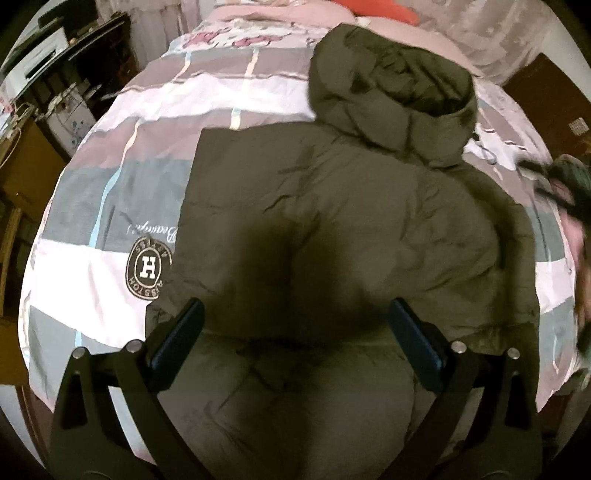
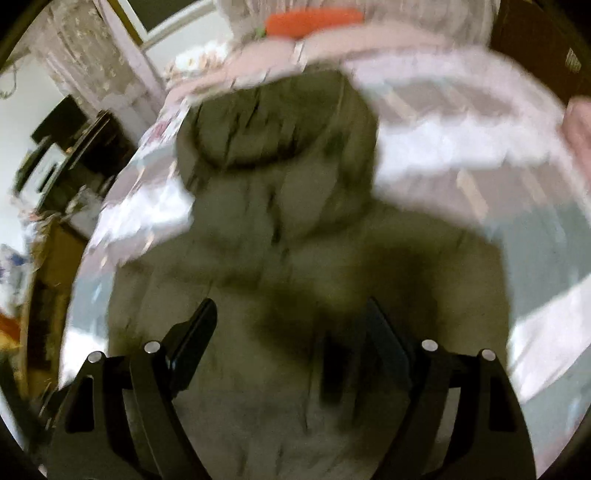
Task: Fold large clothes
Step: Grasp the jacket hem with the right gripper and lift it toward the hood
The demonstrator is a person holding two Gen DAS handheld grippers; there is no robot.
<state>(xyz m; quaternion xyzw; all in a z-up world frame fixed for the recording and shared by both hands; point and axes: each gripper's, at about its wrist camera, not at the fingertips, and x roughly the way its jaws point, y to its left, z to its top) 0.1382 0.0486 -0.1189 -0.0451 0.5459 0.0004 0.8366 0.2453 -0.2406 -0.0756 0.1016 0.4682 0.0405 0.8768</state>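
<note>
1. An olive-green puffer jacket (image 1: 332, 221) lies spread on the bed (image 1: 92, 280), its hood (image 1: 391, 99) pointing toward the far end.
2. The left tool (image 1: 295, 321) hovers over the jacket's near part with its fingers (image 1: 181, 332) spread wide apart, nothing between them.
3. The right tool (image 2: 291, 325) also hangs above the jacket (image 2: 295, 258), fingers apart and empty; this view is blurred, so whether they touch the fabric cannot be told.
4. The duvet cover (image 1: 147, 110) is checked in pink, grey and white, with a round "H" emblem (image 1: 149, 266) just beside the jacket's left edge.
5. An orange pillow (image 2: 314, 20) sits at the bed's far end, beyond the hood (image 2: 277, 122).
6. Dark furniture (image 1: 74, 55) stands left of the bed; a blurred dark object (image 1: 569, 184) shows at the right edge.
</note>
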